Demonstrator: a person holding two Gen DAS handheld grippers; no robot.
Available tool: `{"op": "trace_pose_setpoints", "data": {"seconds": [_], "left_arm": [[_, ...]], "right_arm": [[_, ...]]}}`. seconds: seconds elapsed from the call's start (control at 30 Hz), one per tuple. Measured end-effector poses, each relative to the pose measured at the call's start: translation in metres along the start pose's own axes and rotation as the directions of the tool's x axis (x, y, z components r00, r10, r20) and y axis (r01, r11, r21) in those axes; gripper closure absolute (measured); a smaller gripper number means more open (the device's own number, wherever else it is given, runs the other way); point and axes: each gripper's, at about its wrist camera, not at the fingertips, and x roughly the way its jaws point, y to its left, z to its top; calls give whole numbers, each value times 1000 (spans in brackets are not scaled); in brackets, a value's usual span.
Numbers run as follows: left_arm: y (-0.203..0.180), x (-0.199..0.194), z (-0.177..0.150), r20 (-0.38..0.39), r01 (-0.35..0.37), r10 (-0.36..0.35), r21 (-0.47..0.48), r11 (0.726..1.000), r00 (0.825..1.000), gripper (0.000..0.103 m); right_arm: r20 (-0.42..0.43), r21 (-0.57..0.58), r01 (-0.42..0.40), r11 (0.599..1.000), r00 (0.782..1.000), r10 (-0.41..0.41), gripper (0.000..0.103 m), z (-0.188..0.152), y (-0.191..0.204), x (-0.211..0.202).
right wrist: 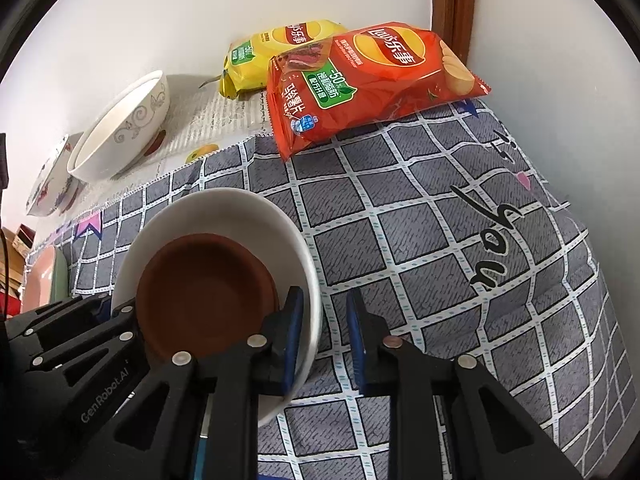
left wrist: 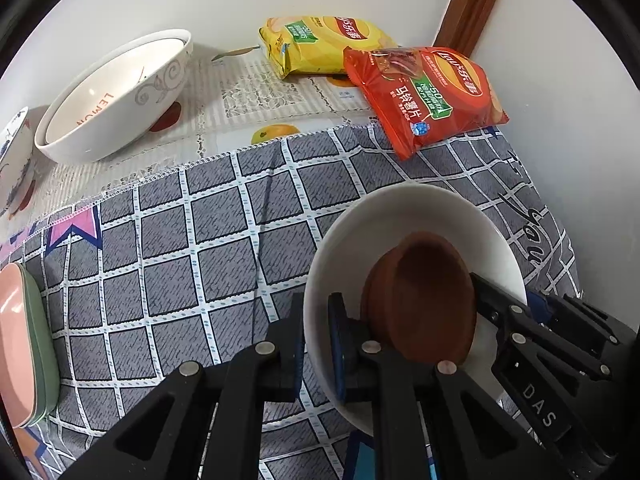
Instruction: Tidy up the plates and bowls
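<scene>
White bowl (left wrist: 400, 216) sits on the grey checked cloth (left wrist: 200, 260), toward the tabletop's right edge. A brown dish (left wrist: 420, 300) lies inside it, tilted against the near wall.

Left tongs (left wrist: 316, 344): jaws straddle the bowl's left rim, one pad outside and one inside, narrowly parted; whether they press the wall, cannot tell.

Right tongs (right wrist: 324, 340): jaws straddle the opposite rim of the bowl (right wrist: 224, 208), inner pad beside the brown dish (right wrist: 204, 292). A gap shows between the outer pad and the wall, so not clamped.

At the far right corner a red chip bag (left wrist: 424, 96) partly overlaps a yellow chip bag (left wrist: 320, 44). Toward the far left stands a large patterned bowl (left wrist: 116, 96) with another nested inside. Pink and green plates (left wrist: 24, 344) are stacked at the left edge.
</scene>
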Motion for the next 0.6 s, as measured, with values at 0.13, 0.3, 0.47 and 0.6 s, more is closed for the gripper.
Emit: {"op": "trace_pose_setpoints", "data": {"seconds": [0.13, 0.3, 0.47, 0.6], "left_arm": [[-1, -1, 0, 17, 2, -2, -2, 1000, 1000, 92], [4, -3, -1, 12, 38, -38, -27, 999, 999, 93], [1, -10, -4, 26, 39, -39, -11, 999, 999, 93], [3, -18, -5, 34, 43, -43, -15, 999, 998, 93]], "right_arm": [[-3, 7, -27, 1000, 1000, 27, 93, 0, 1, 0], [6, 32, -22, 999, 1000, 22, 93, -1, 3, 0], [6, 61, -27, 998, 1000, 27, 94, -3, -1, -5], [14, 76, -33, 997, 999, 32, 95, -4, -1, -14]]}}
